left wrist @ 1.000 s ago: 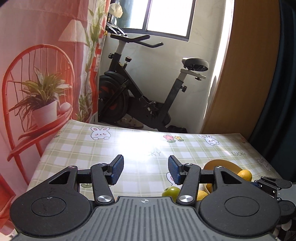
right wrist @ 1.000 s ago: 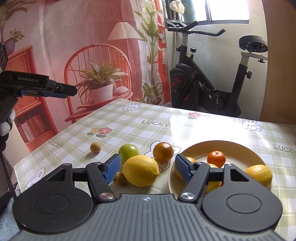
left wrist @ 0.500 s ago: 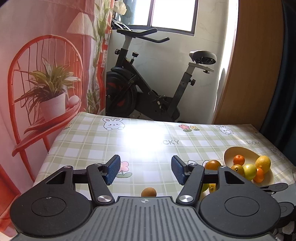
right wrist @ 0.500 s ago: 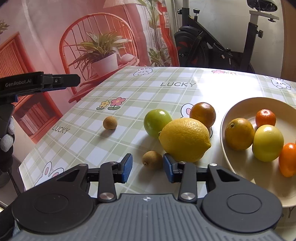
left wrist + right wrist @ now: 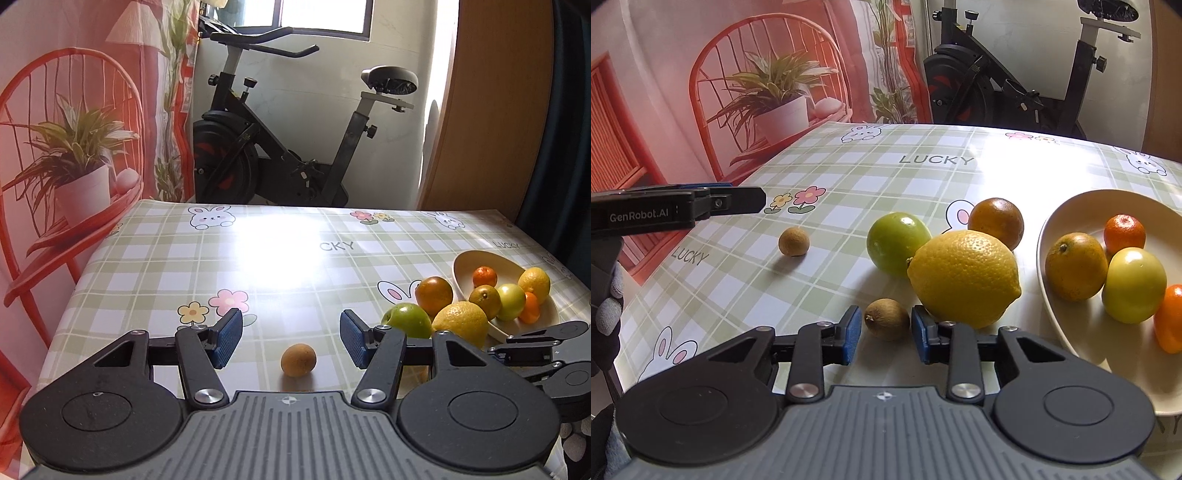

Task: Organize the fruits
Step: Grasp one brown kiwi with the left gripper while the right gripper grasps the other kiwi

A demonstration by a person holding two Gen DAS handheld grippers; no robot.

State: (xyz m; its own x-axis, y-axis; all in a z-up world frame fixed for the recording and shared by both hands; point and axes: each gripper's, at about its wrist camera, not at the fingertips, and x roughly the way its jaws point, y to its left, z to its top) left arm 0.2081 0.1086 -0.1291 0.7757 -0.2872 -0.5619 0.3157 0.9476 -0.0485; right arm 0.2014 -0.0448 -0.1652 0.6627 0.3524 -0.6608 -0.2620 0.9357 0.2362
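- The right gripper (image 5: pixel 885 332) hangs low over the table with its blue pads spread a little. A small brown fruit (image 5: pixel 887 319) sits right between them, not yet pinched as far as I can tell.
- The left gripper (image 5: pixel 291 339) is spread wide over the checked tablecloth (image 5: pixel 229 258). A second small brown fruit (image 5: pixel 298 359) lies on the cloth between and just short of its pads.
- Taking the cream bowl (image 5: pixel 1067 206) as the mark: five fruits already rest inside, two oranges, a yellow-green one, a lemon and a small tangerine.
- Left of the bowl, still on the cloth, lie a big lemon (image 5: pixel 964 277), a green fruit (image 5: pixel 897 243) and a dark orange (image 5: pixel 996 222), bunched together.
- I'd judge the job about half done: five fruits remain outside the bowl.
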